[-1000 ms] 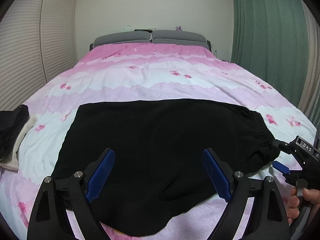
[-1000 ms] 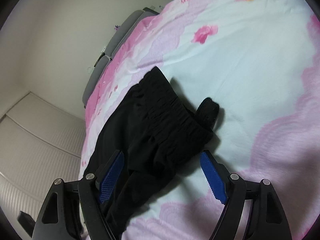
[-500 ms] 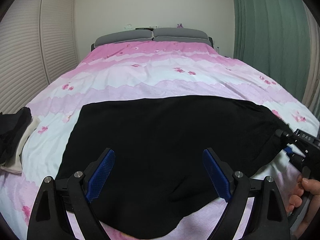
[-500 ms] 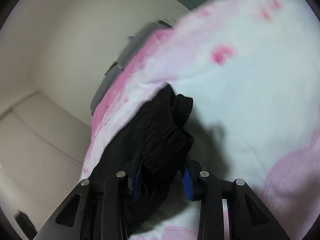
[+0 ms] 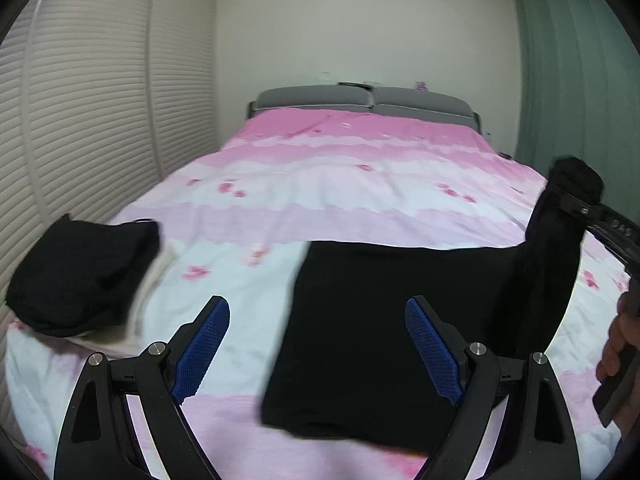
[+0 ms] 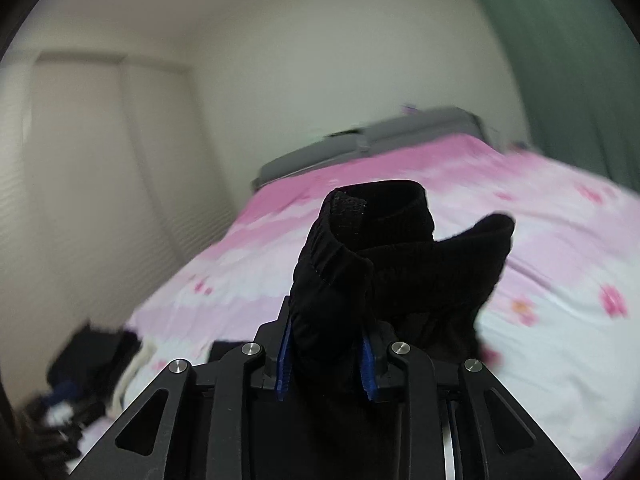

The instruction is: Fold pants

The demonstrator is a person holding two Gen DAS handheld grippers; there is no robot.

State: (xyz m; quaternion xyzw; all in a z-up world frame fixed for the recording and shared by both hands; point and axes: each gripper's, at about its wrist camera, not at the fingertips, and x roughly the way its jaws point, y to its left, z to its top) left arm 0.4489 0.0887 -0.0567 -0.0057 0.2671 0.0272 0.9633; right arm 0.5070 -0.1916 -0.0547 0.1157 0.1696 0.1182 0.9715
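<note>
Black pants [image 5: 372, 320] lie flat on the pink bedspread [image 5: 340, 184], folded lengthwise. My right gripper [image 6: 326, 364] is shut on the pants' elastic waistband [image 6: 360, 248] and holds that end lifted off the bed; in the left wrist view the raised waistband [image 5: 560, 232] hangs from the right gripper at the right edge. My left gripper [image 5: 318, 344] is open and empty, hovering above the near left edge of the pants.
A pile of folded black and cream clothes [image 5: 84, 276] sits at the bed's left edge, also in the right wrist view [image 6: 92, 364]. Slatted wardrobe doors [image 5: 100, 120] stand left, a green curtain [image 5: 568, 80] right, a grey headboard [image 5: 360, 98] far.
My right gripper has shut on the waistband and lifted it up off the bed. My left gripper has shifted left, so the pants now sit right of centre.
</note>
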